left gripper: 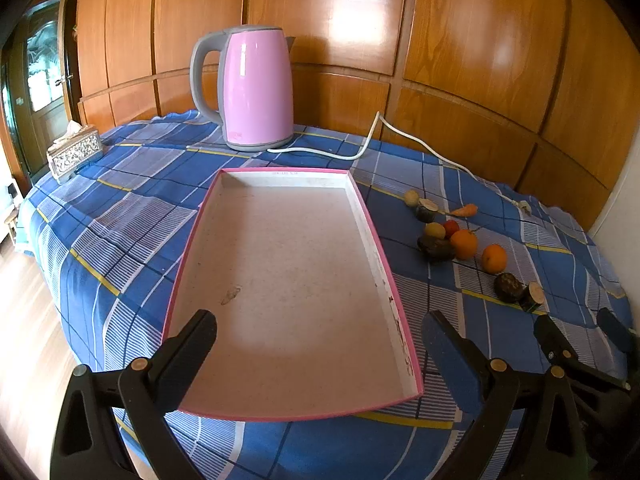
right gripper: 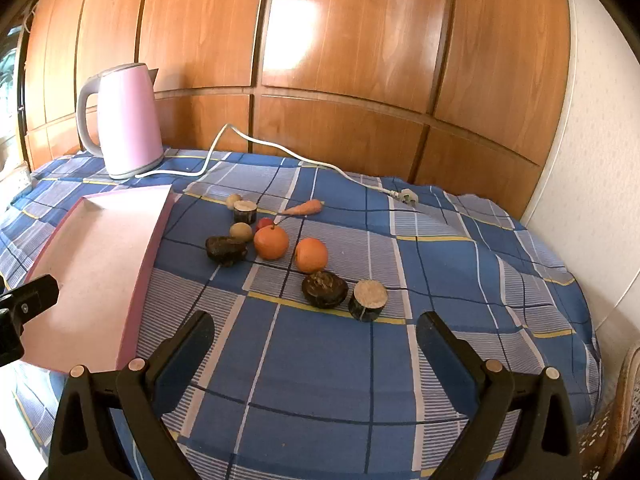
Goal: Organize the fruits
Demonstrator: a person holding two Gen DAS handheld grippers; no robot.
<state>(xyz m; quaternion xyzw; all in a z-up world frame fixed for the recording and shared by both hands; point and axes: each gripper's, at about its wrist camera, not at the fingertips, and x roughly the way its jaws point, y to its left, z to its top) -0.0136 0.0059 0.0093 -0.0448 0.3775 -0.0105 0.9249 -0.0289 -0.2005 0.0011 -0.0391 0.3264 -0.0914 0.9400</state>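
A: Where are your two grippers sitting, and how are they standing?

B: Your left gripper is hovering over the near end of the pink-rimmed tray, its jaws spread wide and gripping nothing. Your right gripper is hanging over bare blue plaid tablecloth, jaws likewise spread and unladen; in the left wrist view it is showing at the near right edge.

A: And where are the fruits lying?

B: They are lying on the cloth to the right of the tray, none inside it. Nearest your right gripper, a dark wrinkled fruit is sitting just beside a cut dark stub with a pale face. Farther on, two oranges are sitting close together. Left of them a second dark wrinkled piece is resting near the tray wall, with a small pale round fruit and a small red one just beyond. At the far end, another cut stub, a second pale round fruit and a small carrot are lying.

A: What is standing beyond that?

B: A pink kettle is standing at the far edge, its white cord trailing right to a loose plug. A tissue box is sitting far left.
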